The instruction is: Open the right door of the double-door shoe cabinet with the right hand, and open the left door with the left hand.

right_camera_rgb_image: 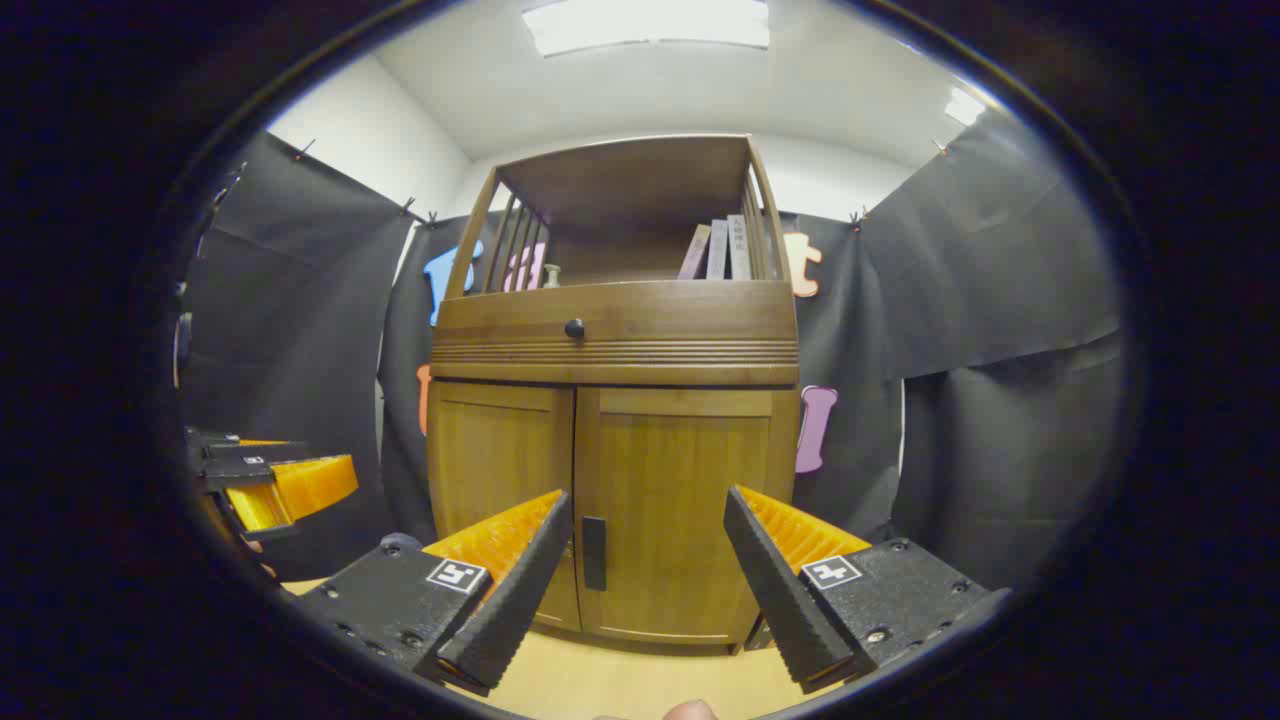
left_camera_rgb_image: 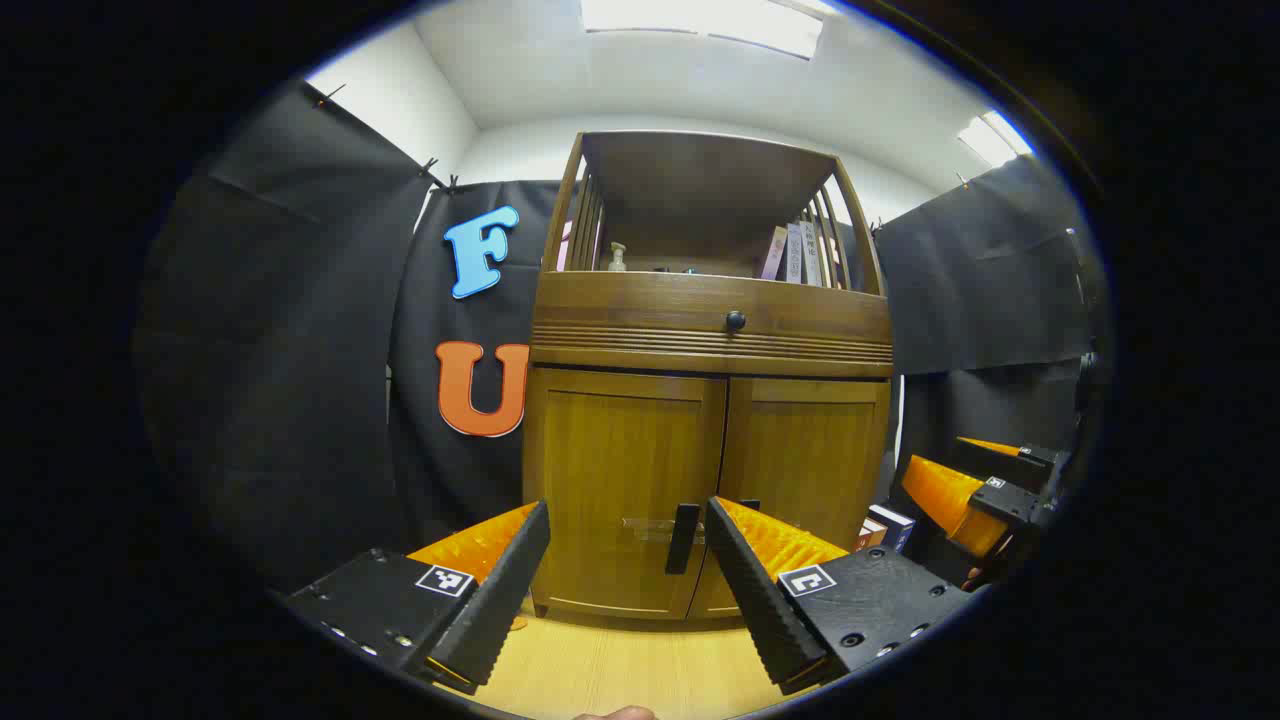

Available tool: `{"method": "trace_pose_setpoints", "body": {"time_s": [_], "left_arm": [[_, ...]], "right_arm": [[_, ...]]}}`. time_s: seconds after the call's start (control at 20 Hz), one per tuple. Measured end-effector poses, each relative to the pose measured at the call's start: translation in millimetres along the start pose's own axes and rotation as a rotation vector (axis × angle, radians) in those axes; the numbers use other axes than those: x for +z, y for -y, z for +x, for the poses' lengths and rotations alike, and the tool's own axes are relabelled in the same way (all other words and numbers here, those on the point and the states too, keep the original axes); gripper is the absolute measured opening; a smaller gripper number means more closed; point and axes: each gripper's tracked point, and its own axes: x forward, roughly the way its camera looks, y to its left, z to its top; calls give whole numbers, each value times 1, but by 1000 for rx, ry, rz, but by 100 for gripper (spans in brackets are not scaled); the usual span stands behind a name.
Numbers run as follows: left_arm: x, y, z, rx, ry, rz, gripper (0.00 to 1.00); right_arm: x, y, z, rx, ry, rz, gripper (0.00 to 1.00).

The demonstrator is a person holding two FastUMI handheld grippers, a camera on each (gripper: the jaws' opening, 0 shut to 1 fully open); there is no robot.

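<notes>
Trouble, if any shows up, will probably come from those slim dark handles sitting right next to each other at the centre seam. The shoe cabinet [left_camera_rgb_image: 705, 400] has both doors shut: left door [left_camera_rgb_image: 620, 480] and right door [right_camera_rgb_image: 680, 500]. The left door's handle [left_camera_rgb_image: 683, 538] sits low centre in the left gripper view, between that claw's fingers but well beyond them. The right door's handle [right_camera_rgb_image: 594, 553] is low, a bit left of centre in the right gripper view.

My guess: grab for one, clip the other, or the two tools bump each other at the seam. A thin handle could also slip out of a shallow pinch.

Pose-wise, the left gripper [left_camera_rgb_image: 628, 580] is held low, pointing at the doors, fingers spread wide with nothing between them. The right gripper [right_camera_rgb_image: 645, 585] is the same, gaping and not touching anything. It also peeks in at the right edge of the left gripper view.
</notes>
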Motion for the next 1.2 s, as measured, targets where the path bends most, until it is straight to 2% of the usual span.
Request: {"method": "trace_pose_setpoints", "body": {"time_s": [0.05,0.3,0.35,0.4,0.45,0.5,0.55,0.6,0.65,0.7,0.75,1.2], "left_arm": [[1,3,-1,16,6,4,95],[6,8,-1,68,34,11,95],[7,7,0,72,39,12,95],[9,7,2,72,43,16,100],[10,7,5,70,46,21,95],[10,6,8,66,45,27,95],[9,4,10,64,40,32,95],[7,2,12,62,33,38,95],[6,0,13,62,30,41,100],[5,-3,14,60,25,41,100],[5,-7,14,58,24,41,95],[2,-63,10,83,27,39,95]], "right_arm": [[-1,2,1,14,-3,-3,100],[-9,12,2,65,-23,14,97],[-8,14,3,69,-24,15,99],[-7,16,4,63,-19,13,99],[-6,18,4,54,-14,8,99],[-6,19,5,39,-11,7,99],[-7,19,7,30,-15,8,97],[-10,15,10,29,-22,11,100],[-11,12,14,27,-28,14,99],[-13,9,18,28,-35,18,97],[-16,6,23,23,-44,22,99],[-52,-34,87,3,-147,46,97]]}}
